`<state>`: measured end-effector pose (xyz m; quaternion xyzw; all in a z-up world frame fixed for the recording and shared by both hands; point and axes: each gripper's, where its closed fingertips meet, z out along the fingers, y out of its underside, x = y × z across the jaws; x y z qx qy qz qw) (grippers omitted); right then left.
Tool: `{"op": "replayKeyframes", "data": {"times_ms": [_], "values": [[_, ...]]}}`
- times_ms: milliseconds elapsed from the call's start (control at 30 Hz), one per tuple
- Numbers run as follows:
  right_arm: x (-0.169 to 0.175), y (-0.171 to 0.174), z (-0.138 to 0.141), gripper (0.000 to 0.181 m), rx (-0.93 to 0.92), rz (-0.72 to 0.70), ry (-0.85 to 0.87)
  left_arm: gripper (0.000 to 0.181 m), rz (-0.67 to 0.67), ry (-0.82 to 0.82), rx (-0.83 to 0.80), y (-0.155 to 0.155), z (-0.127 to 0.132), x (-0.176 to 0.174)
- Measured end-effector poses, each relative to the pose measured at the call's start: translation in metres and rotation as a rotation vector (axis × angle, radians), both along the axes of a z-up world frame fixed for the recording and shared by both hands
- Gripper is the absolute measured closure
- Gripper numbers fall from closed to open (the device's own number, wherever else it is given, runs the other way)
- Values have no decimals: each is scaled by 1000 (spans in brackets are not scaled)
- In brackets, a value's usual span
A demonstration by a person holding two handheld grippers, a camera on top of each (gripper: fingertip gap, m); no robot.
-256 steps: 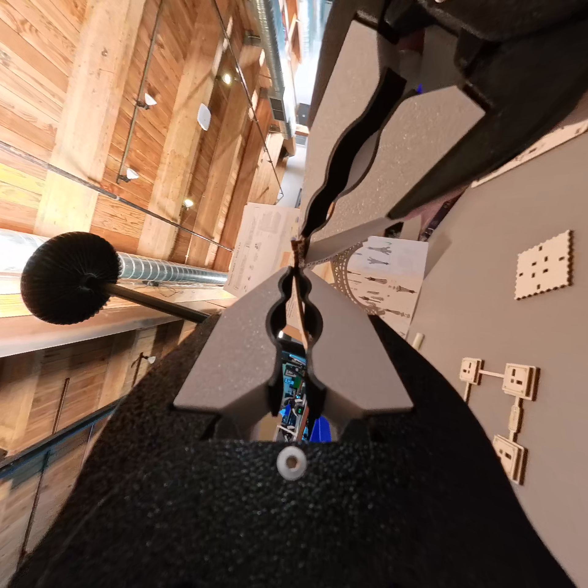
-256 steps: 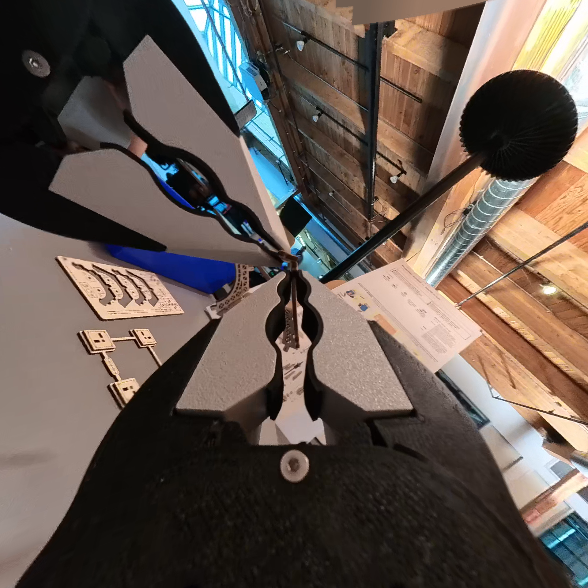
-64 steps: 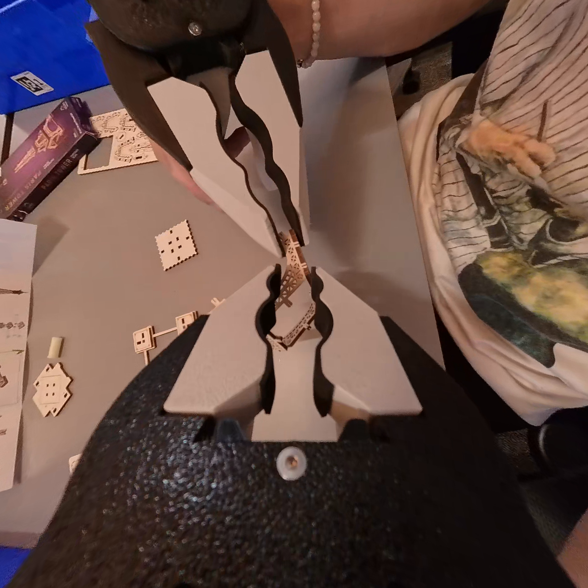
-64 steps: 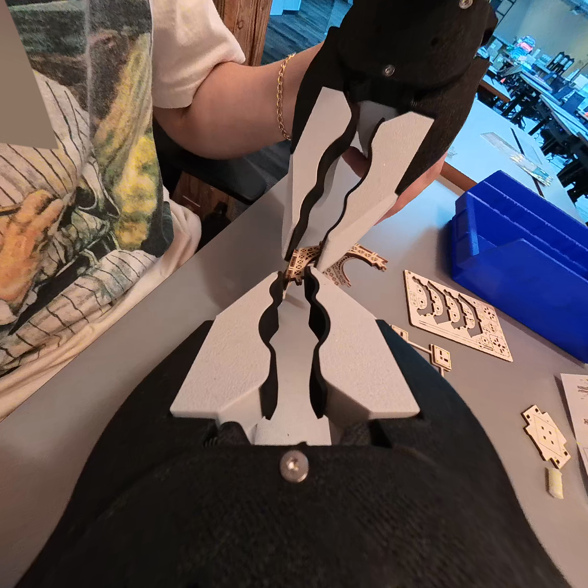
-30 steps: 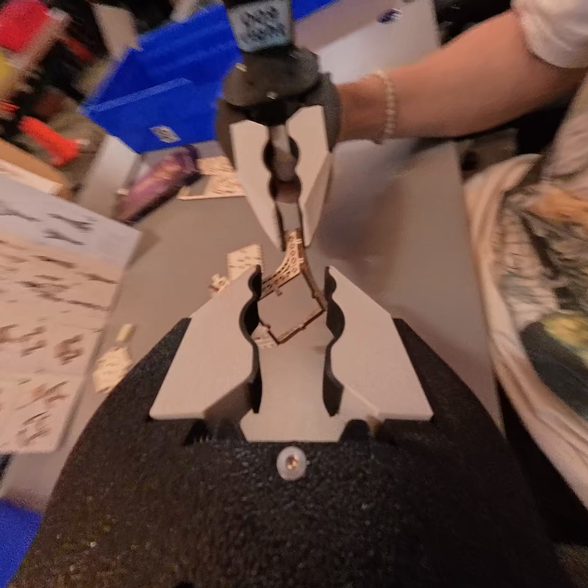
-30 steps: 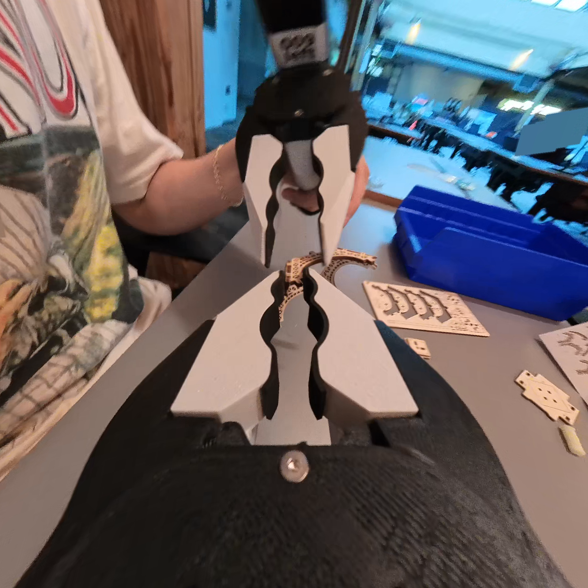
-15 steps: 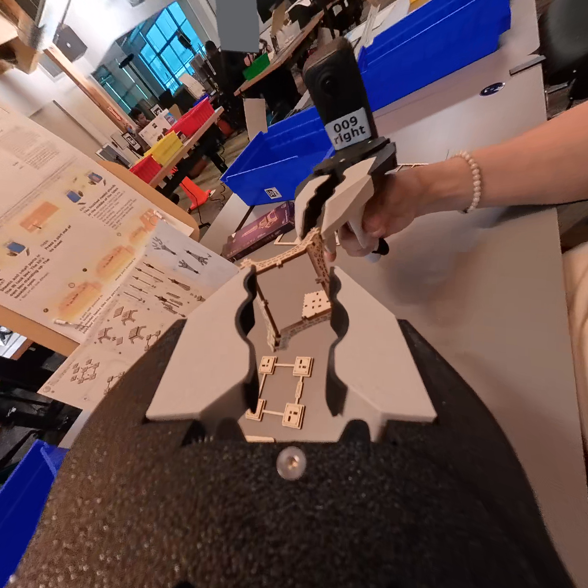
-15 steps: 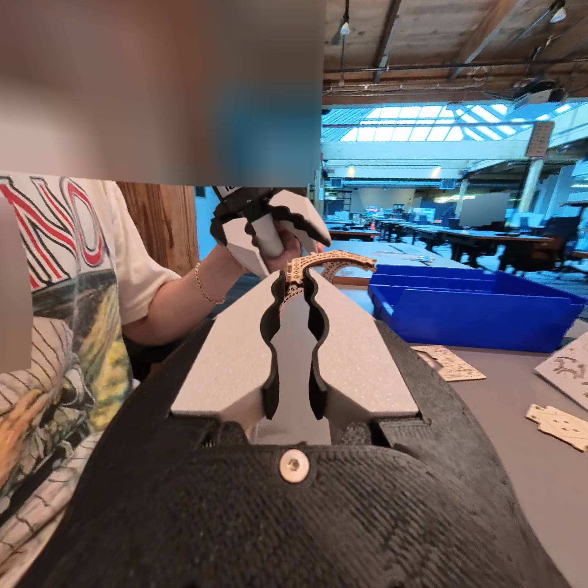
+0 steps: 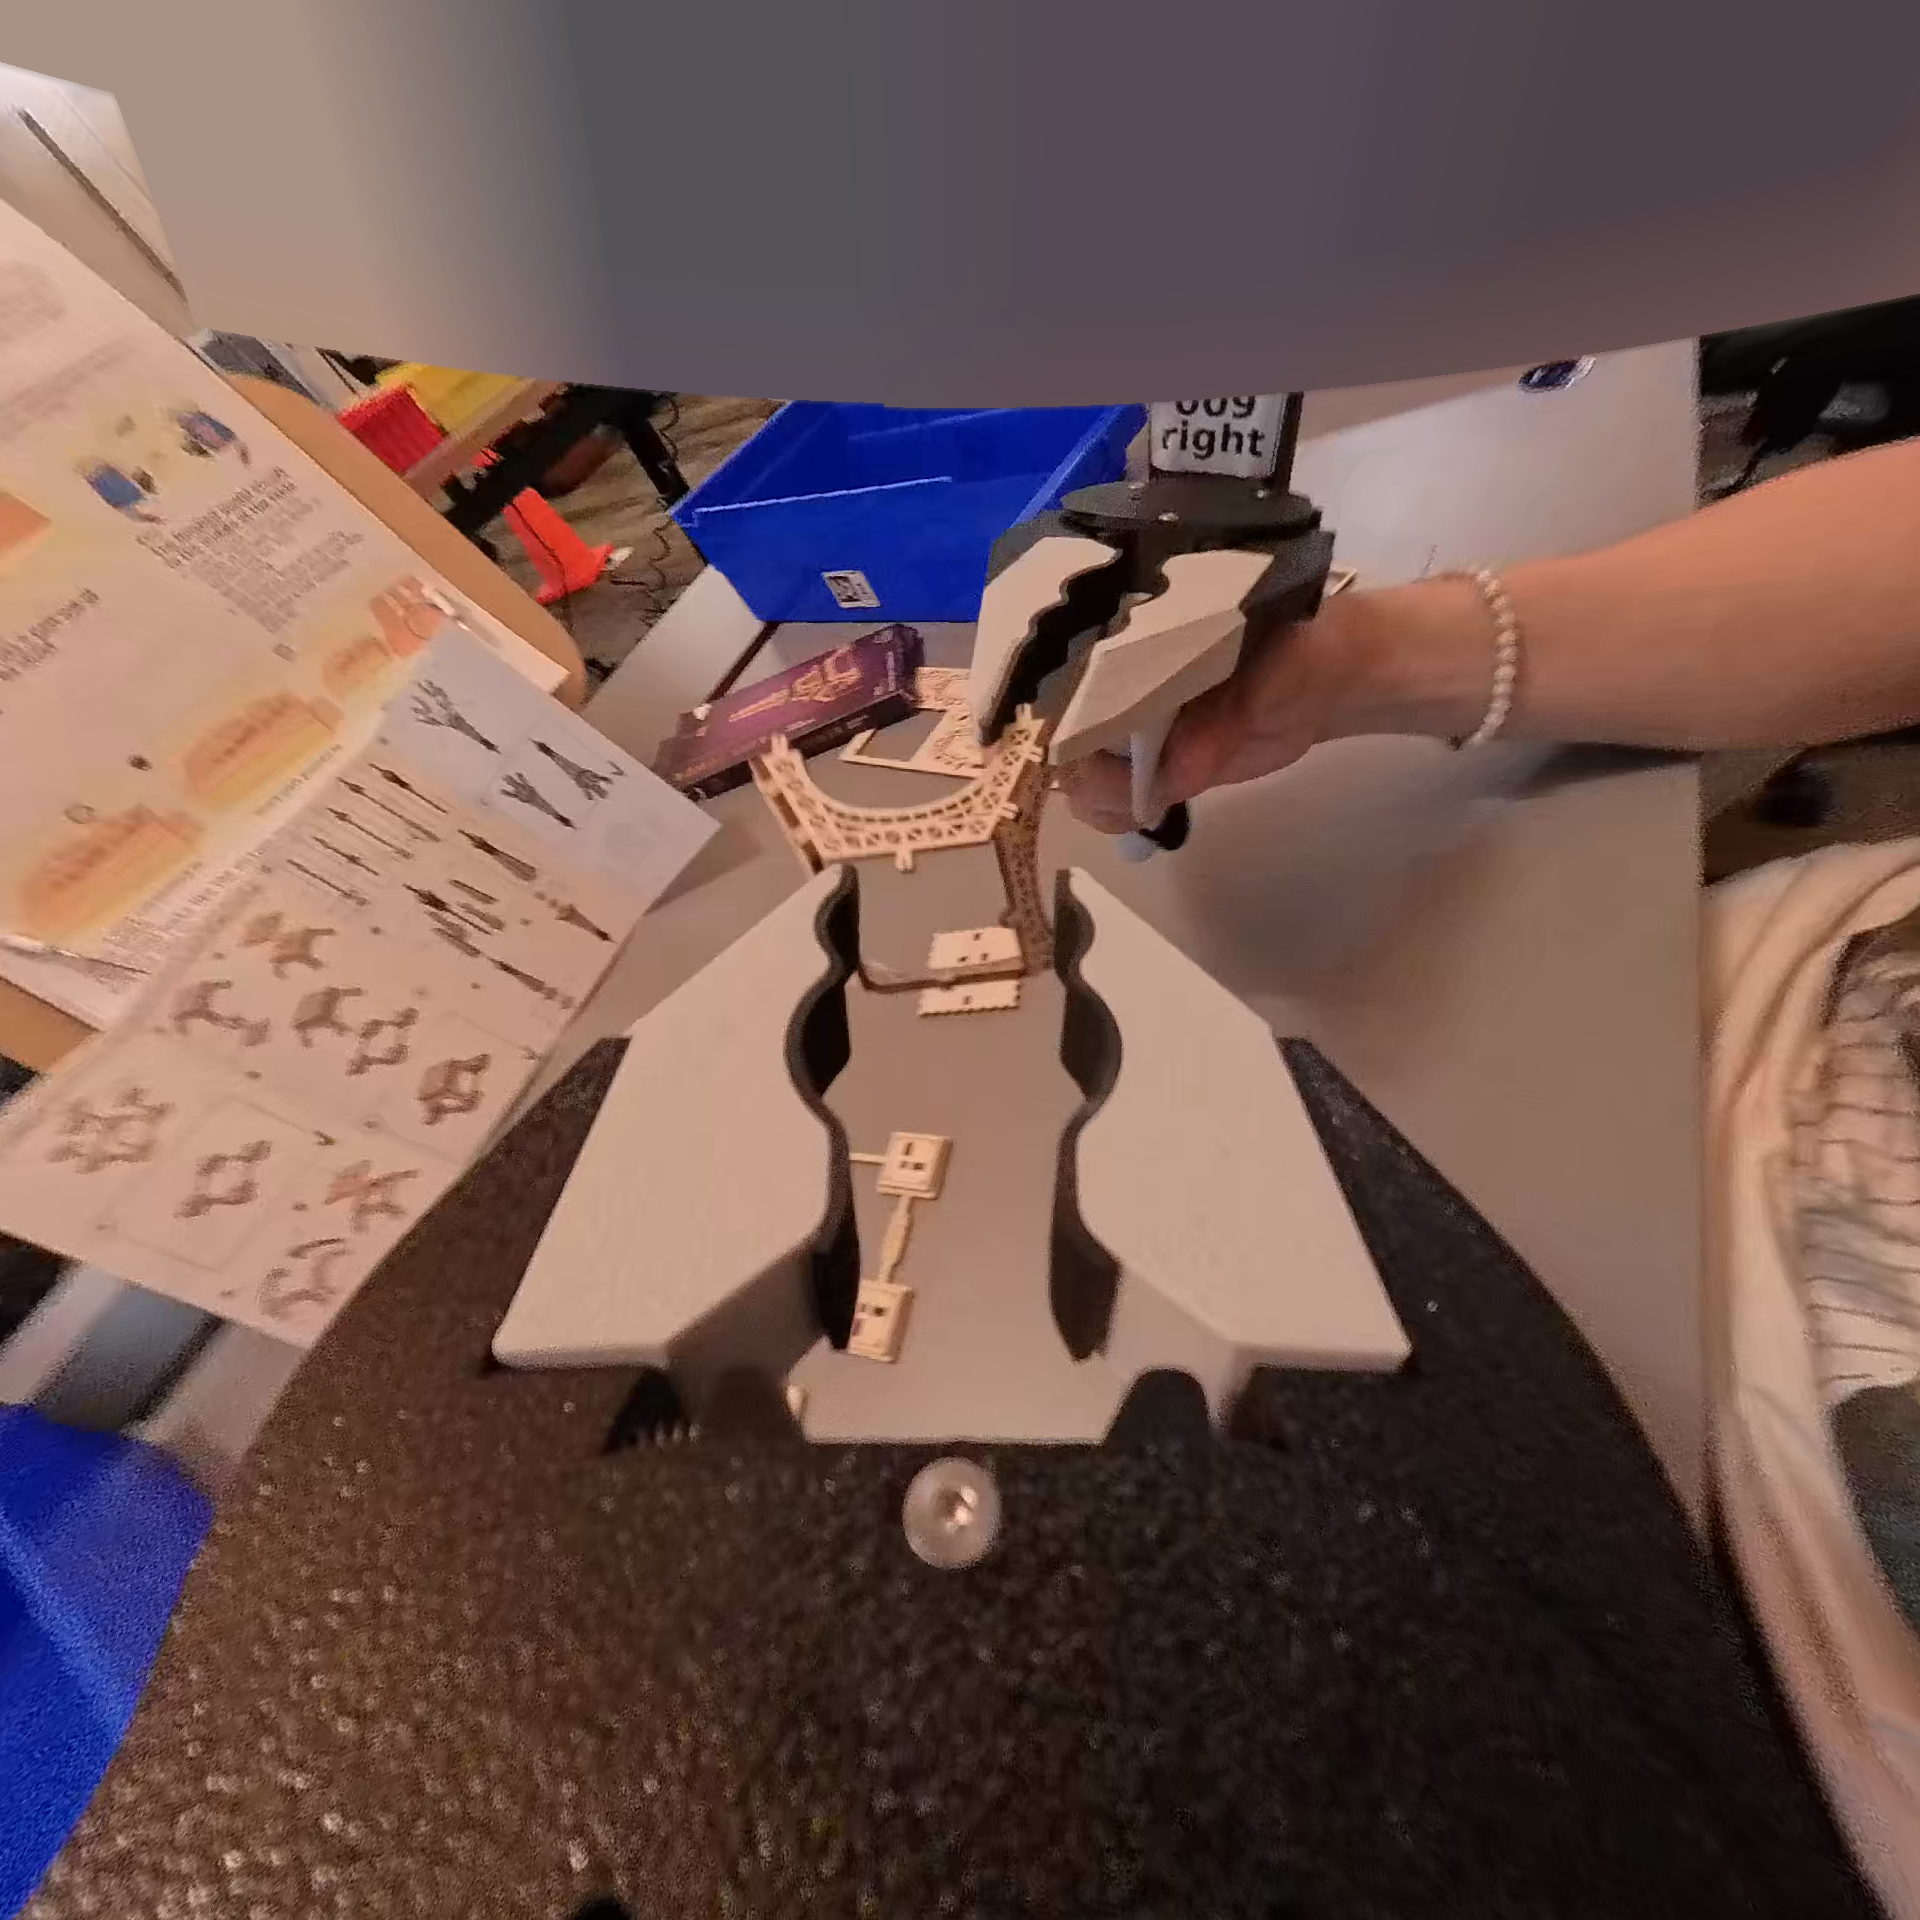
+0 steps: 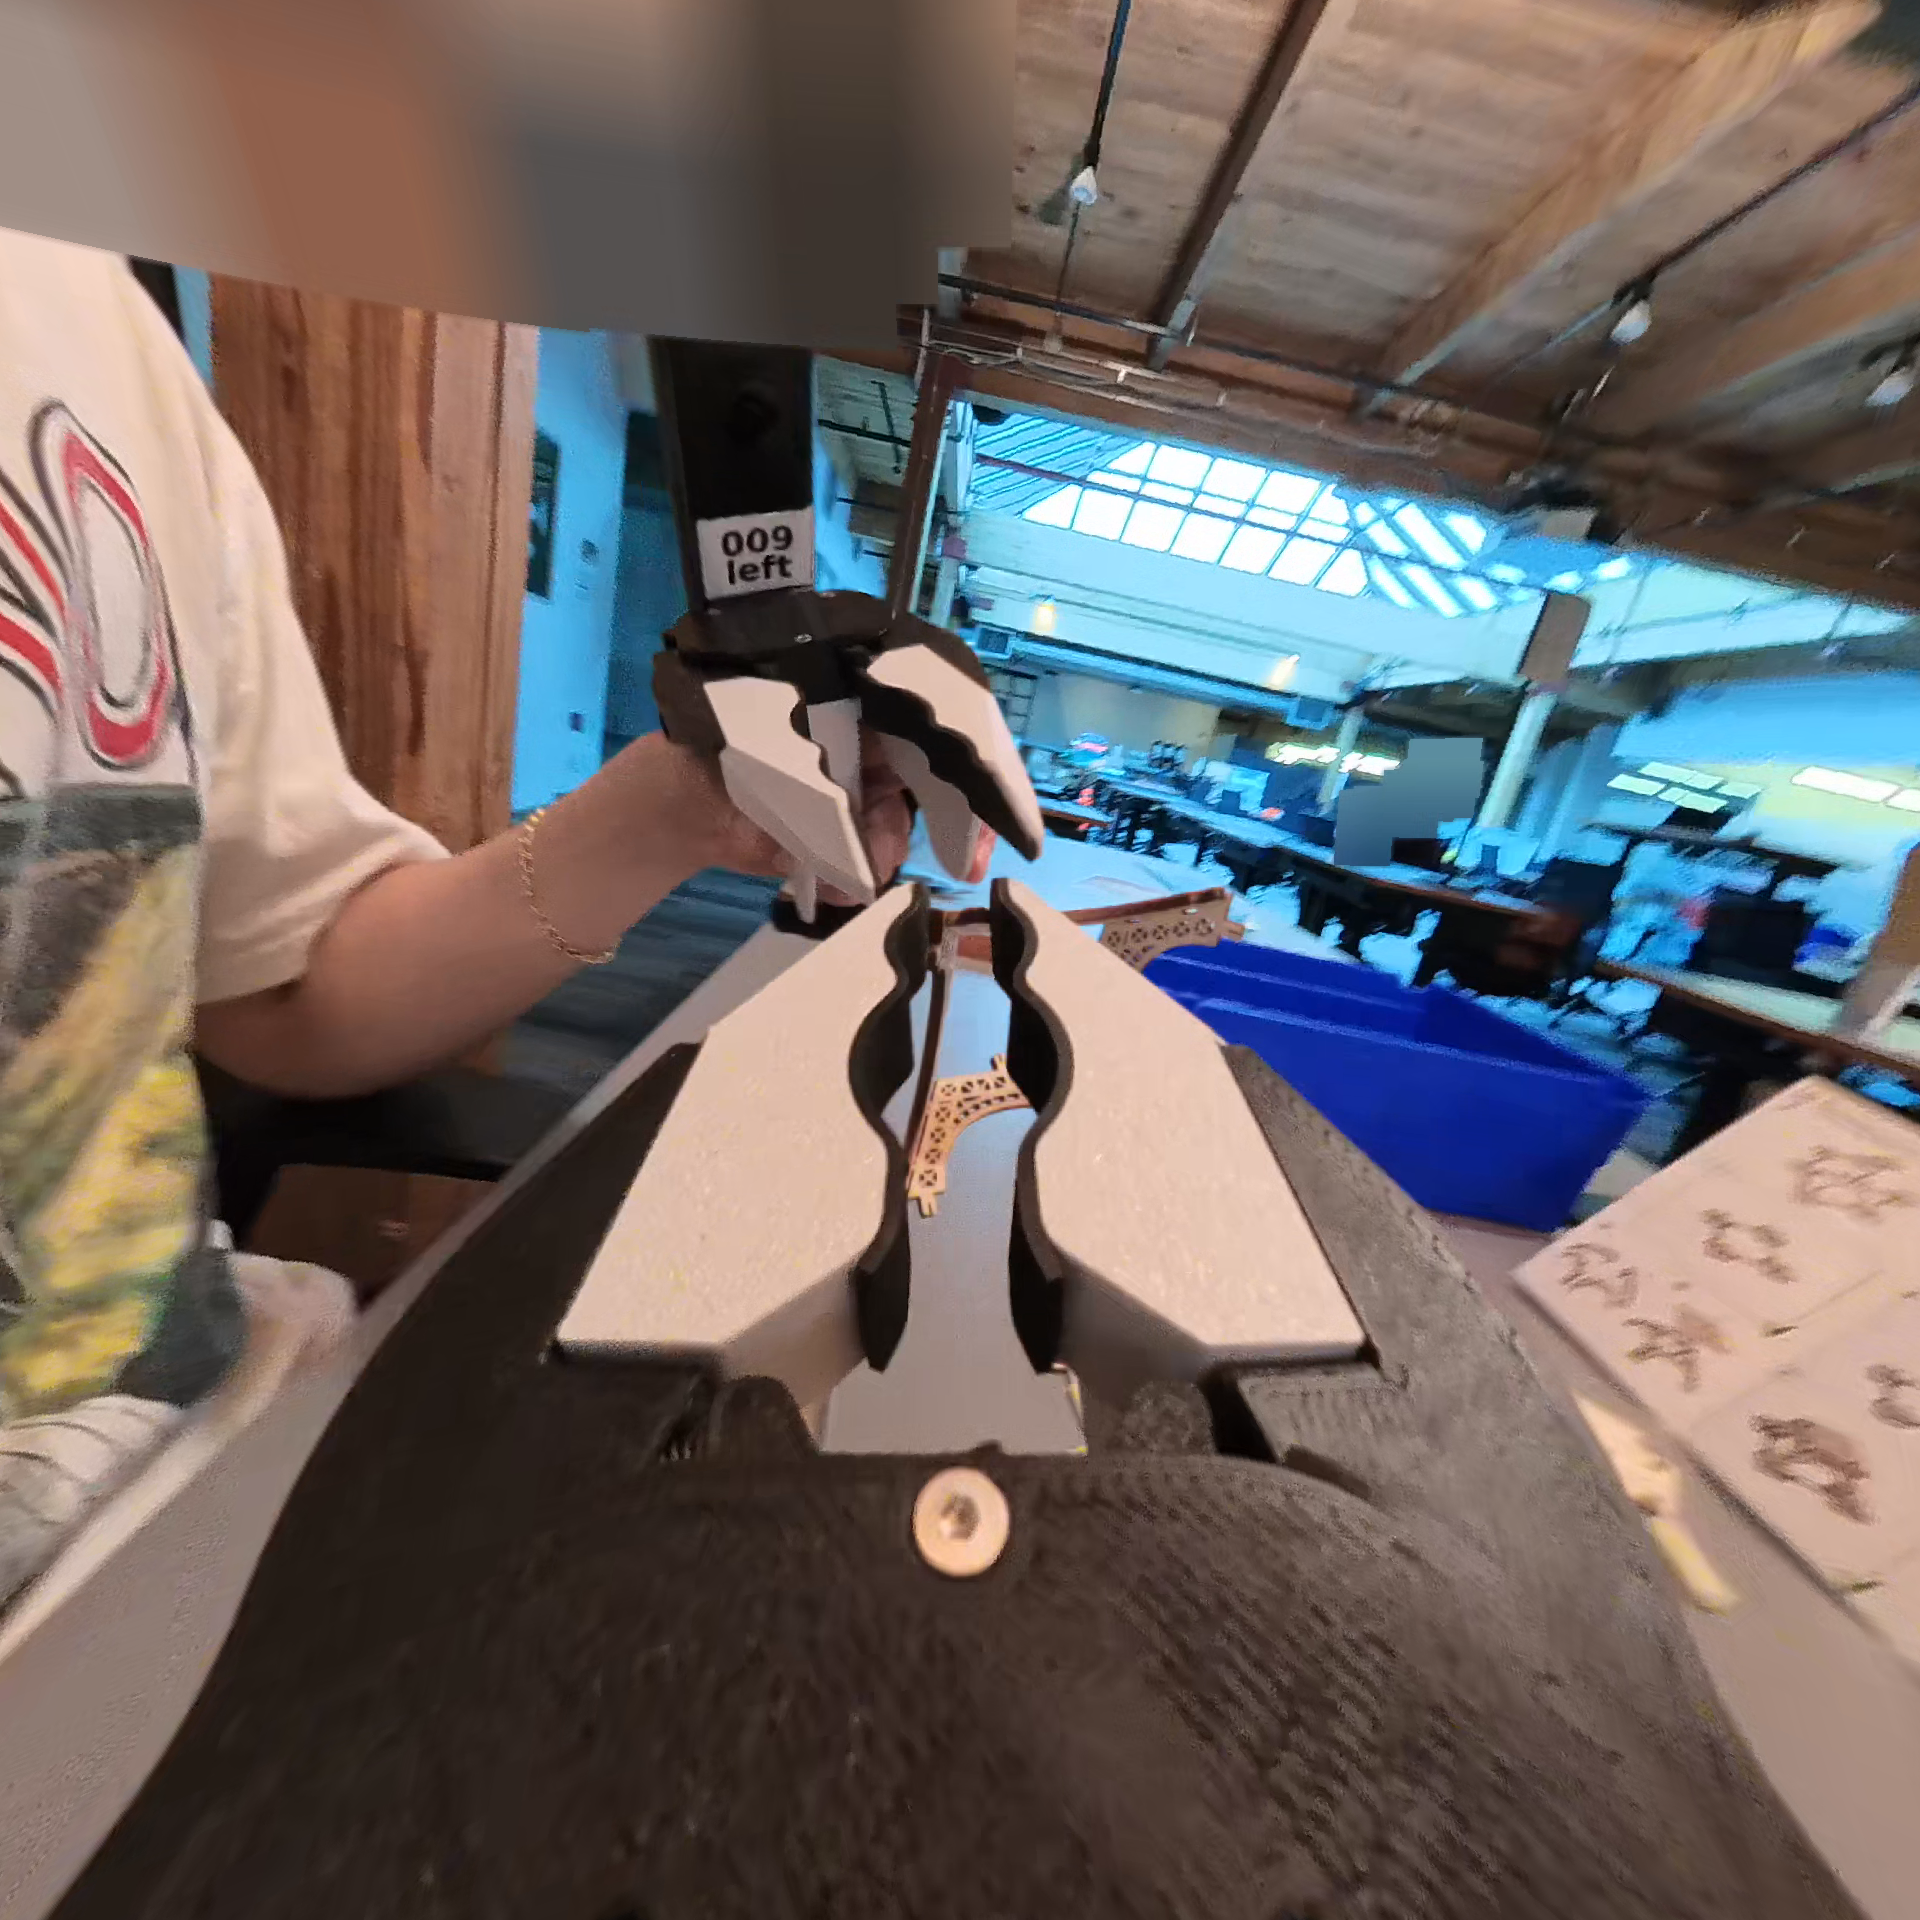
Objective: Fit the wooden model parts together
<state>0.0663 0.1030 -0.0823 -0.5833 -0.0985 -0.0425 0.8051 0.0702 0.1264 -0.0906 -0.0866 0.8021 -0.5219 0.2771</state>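
While the pale laser-cut wooden lattice model [image 9: 914,821] stands on the grey table [image 9: 1403,987], its feet are on the surface and one arch faces the left wrist camera. At its top corner, the right gripper [image 10: 956,904] has its fingers a little apart with that corner between them; whether they press on it cannot be told. Just in front of the model, the left gripper [image 9: 956,894] hangs with its jaws wide apart and empty. Flat linked square wooden pieces [image 9: 912,1164] lie on the table beneath it. A purple box [image 9: 800,712] and a blue plastic bin [image 9: 894,520] sit behind, with printed instruction sheets [image 9: 364,987] to the left.
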Motion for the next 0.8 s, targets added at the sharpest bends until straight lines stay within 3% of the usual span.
{"op": "replayKeyframes", "data": {"times_ms": [167,267,400,467,633,700,800], "values": [[1,0,1,172,7,-130,-180,150,-7,304,-271,-4,7,3],[-6,4,0,172,8,-129,-241,156,-40,508,-481,-7,13,6],[-15,6,1,172,26,-114,-288,157,-66,674,-527,-9,1,9],[-14,8,-3,172,1,-125,-306,171,-99,705,-583,-10,3,9],[-5,11,-17,170,-82,-158,-330,181,-98,700,-607,-6,-1,16],[-2,9,-22,138,-112,-153,-333,181,-50,635,-523,-1,-9,20],[8,-4,-10,132,-86,-163,-275,181,-9,503,-373,4,-15,20]]}}
